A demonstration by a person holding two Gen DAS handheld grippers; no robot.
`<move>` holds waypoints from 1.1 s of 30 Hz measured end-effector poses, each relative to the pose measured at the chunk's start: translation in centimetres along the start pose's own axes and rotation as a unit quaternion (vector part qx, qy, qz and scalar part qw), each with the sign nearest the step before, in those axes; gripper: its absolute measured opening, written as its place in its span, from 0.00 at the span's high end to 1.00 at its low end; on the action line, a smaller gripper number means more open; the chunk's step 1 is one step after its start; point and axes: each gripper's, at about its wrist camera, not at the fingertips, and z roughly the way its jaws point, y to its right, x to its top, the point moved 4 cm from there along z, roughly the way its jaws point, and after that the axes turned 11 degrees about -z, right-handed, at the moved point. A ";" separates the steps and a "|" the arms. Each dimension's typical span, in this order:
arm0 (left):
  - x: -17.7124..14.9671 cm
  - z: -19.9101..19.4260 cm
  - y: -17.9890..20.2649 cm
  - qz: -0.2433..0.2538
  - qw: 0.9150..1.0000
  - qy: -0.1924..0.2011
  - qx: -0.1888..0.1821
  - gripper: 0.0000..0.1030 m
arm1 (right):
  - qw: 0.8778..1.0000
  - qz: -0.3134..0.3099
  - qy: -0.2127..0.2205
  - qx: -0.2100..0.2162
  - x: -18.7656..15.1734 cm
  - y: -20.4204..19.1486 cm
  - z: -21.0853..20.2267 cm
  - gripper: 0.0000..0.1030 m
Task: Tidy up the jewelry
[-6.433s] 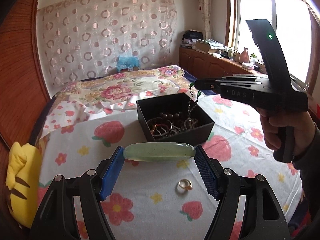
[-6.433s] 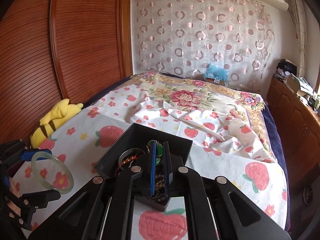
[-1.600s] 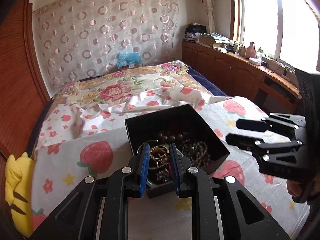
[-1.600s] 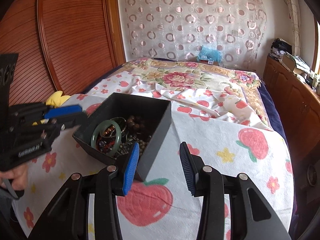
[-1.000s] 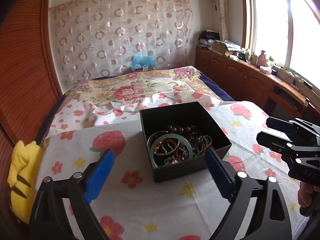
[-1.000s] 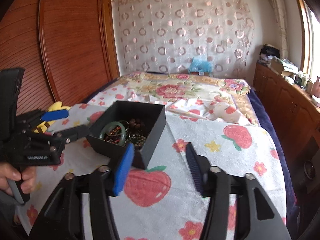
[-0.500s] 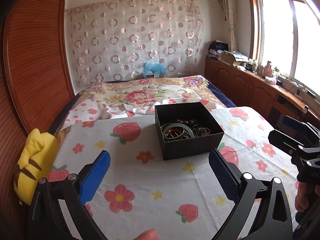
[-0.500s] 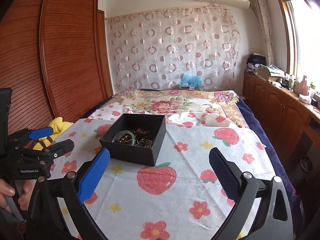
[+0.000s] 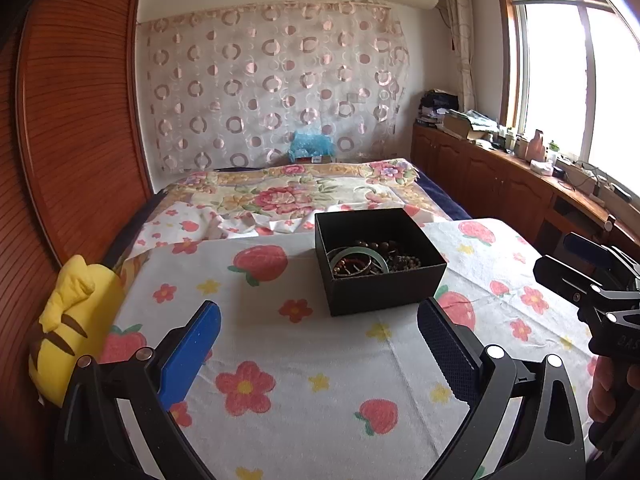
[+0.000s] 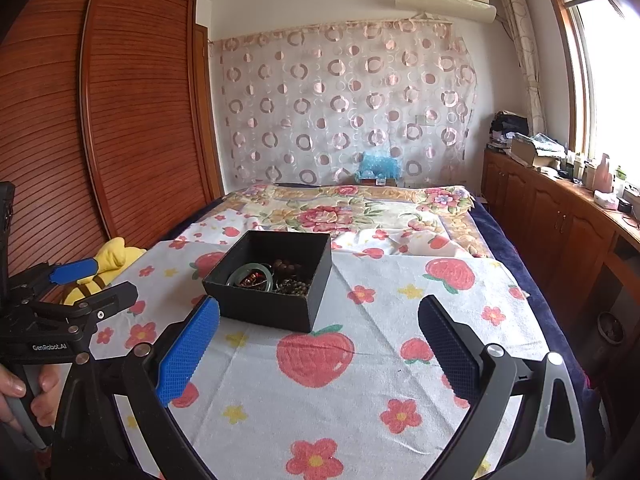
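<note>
Both grippers are now seen drawn back from the black box [image 9: 380,260], which a moment ago filled the near field of each wrist view and is now set further off on the flower-and-strawberry cloth [image 9: 304,380]. The left gripper [image 9: 318,344] is held with its jaws spread wide and nothing between them; the green bangle [image 9: 358,258] that was carried in them earlier is now found lying inside the box, on top of the beaded bracelets and other pieces. The right gripper [image 10: 318,344] has just been opened over the last second, and its jaws are likewise seen released and empty, with only bare cloth between the blue pads [image 10: 188,350].

No loose jewelry is visible on the cloth in either view; the small ring that lay near the left gripper earlier is no longer seen there, though whether it sits in the box cannot be told from the tangle inside. The box is placed near the middle of the cloth, its lid absent, with the yellow plush toy [image 9: 72,320] far to the left at the bed's edge.

From this, the gathering is judged to be finished or very nearly so, and the retreat of both hands is read as a closing gesture.
</note>
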 end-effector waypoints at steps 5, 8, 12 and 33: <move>0.0 0.0 0.0 -0.001 1.000 0.000 0.000 0.08 | 1.000 0.001 0.000 0.000 0.0 -0.1 -0.1 0.03; 0.1 0.0 0.0 0.000 1.000 0.001 0.000 0.08 | 1.000 0.002 0.000 0.001 0.0 -0.1 -0.1 0.03; 0.0 -0.1 0.0 0.001 1.000 0.001 0.000 0.08 | 1.000 0.001 0.000 0.001 0.0 -0.1 -0.1 0.03; 0.0 -0.8 0.4 0.003 1.000 0.007 0.001 0.08 | 1.000 0.002 0.000 0.001 -0.1 0.0 -0.1 0.03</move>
